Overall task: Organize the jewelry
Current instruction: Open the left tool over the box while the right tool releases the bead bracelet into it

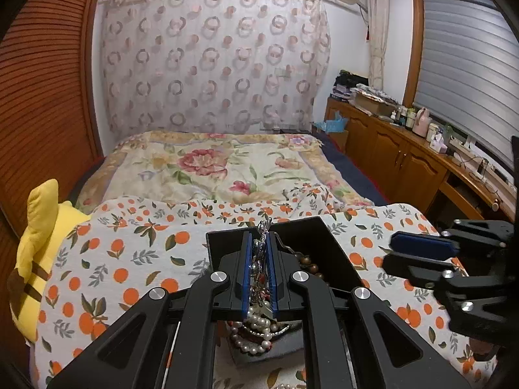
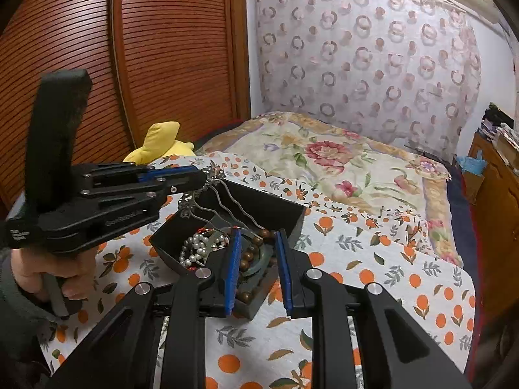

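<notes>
Your left claw point(image 2: 207, 178) clenched on a silver hair comb point(image 2: 207, 199) over the black jewelry box point(image 2: 275, 209) on the bed, your right claw point(image 2: 258, 269) parted above wooden beads point(image 2: 245, 259), gripping nothing.

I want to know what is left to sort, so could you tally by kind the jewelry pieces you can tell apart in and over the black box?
Silver hair comb, in the left gripper: 1
White pearl strand: 1
Brown wooden bead strand: 1
Green bangle: 1
Total: 4 that can be told apart in the black box; the tangle may hide more.
</notes>
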`<state>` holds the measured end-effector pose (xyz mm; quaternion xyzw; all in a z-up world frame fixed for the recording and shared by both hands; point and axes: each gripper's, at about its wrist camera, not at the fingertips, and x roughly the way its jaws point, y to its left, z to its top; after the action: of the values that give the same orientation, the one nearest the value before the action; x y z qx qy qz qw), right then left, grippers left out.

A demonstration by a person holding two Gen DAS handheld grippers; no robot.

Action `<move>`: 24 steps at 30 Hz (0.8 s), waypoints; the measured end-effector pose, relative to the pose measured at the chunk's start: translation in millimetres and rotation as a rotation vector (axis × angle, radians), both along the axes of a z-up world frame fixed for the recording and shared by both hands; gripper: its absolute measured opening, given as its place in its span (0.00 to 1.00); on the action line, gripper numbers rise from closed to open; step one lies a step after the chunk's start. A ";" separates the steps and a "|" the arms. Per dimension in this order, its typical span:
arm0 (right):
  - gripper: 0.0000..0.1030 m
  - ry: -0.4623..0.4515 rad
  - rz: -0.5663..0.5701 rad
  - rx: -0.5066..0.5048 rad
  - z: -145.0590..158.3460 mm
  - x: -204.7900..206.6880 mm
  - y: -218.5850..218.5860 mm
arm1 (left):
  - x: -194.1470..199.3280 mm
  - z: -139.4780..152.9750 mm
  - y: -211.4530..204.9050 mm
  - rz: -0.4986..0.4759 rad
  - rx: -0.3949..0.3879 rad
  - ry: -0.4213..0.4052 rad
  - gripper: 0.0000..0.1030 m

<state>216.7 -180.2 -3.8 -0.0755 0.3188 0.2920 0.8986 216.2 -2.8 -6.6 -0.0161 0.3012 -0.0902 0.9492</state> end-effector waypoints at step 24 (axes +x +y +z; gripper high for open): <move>0.23 0.058 0.010 0.005 -32.7 -72.0 -15.8 | -44.3 -12.6 14.5 -0.035 0.047 0.031 0.61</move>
<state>144.7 -196.1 -36.4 -0.0665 0.3437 0.2995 0.8876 171.8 11.7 -19.2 0.0101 0.3180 -0.0995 0.9428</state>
